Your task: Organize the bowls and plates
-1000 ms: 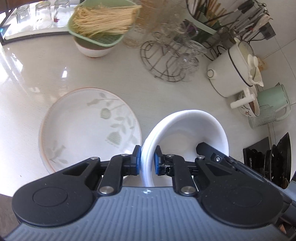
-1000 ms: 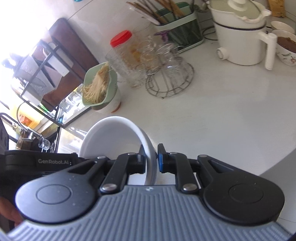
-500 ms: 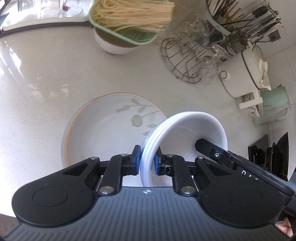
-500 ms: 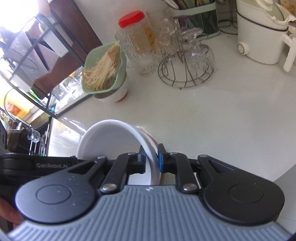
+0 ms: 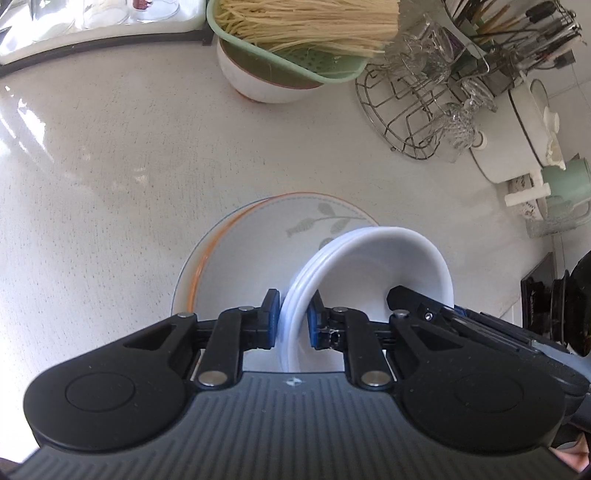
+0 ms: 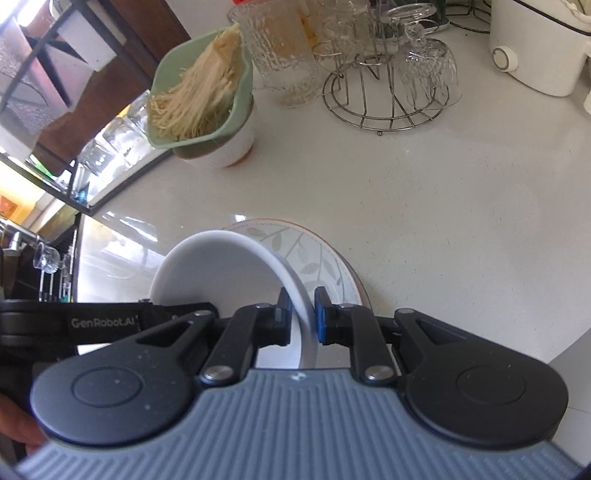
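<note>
A stack of white bowls (image 5: pixel 376 266) hangs between both grippers above a leaf-patterned plate (image 5: pixel 258 251) with an orange rim, which lies on the white counter. My left gripper (image 5: pixel 292 317) is shut on the stack's left rim. My right gripper (image 6: pixel 301 314) is shut on the opposite rim; the bowls (image 6: pixel 221 266) and plate (image 6: pixel 314 258) show in the right wrist view too. The right gripper's body (image 5: pixel 480 325) shows in the left wrist view, the left one's body (image 6: pixel 92 321) in the right wrist view. The bowls' underside is hidden.
A green colander of noodles (image 5: pixel 295 33) sits on a white bowl behind the plate. A wire rack with glasses (image 5: pixel 417 110), a white pot (image 5: pixel 517 122), a green kettle (image 5: pixel 565 184) and a utensil holder stand at the back right. The counter edge (image 6: pixel 561 354) is near right.
Both grippers have carried the bowl stack left and forward; it now hangs over the leaf plate. The plate has not moved. Both grips are unchanged.
</note>
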The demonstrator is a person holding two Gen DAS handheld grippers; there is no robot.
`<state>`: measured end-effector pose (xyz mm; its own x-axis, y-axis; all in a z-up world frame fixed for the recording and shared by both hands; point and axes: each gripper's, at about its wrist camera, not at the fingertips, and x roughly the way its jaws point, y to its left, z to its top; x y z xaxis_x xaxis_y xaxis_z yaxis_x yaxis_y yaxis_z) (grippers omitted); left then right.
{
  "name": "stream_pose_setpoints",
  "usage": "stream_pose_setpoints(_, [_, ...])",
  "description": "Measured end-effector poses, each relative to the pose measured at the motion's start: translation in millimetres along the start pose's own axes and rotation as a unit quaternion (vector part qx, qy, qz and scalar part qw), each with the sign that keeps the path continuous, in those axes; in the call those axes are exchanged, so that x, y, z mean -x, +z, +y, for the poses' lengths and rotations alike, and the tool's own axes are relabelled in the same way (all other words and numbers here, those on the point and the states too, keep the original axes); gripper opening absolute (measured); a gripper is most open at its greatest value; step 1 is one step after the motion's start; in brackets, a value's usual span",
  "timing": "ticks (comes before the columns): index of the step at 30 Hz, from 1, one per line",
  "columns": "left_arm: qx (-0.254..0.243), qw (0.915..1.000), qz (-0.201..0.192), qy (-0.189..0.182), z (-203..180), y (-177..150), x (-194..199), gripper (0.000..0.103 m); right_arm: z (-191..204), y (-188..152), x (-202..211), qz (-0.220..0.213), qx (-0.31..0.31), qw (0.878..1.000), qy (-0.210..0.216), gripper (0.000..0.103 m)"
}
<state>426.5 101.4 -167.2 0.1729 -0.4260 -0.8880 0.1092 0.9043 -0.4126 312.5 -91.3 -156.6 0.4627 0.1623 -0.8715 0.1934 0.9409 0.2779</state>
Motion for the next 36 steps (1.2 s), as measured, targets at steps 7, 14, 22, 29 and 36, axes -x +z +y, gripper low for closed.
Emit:
stream_pose_setpoints(7, [-0.007,0.9999,0.009,0.008,-1,6,0,0.018,7,-3,-5,-0.007,0.011,1.0,-0.016,0.017])
stream_pose_setpoints(14, [-0.021,0.9995,0.02,0.01,-1,14,-4,0.027,3,0,-9,-0.007,-0.008,1.0,-0.026,0.018])
stream_pose_setpoints(22, [-0.051,0.9985,-0.005,0.021,-13,13,14,0.051,2,6,3,-0.033,0.014,0.999,-0.033,0.044])
stream_pose_setpoints(29, [-0.067,0.9959,-0.05,0.033,-28,8,53,0.051,1,13,35,-0.082,0.021,0.996,-0.02,0.044])
stream_pose_setpoints(36, [-0.048,0.9918,-0.106,0.053,-48,-9,102,0.051,-1,24,78,-0.129,0.047,0.99,0.012,0.044])
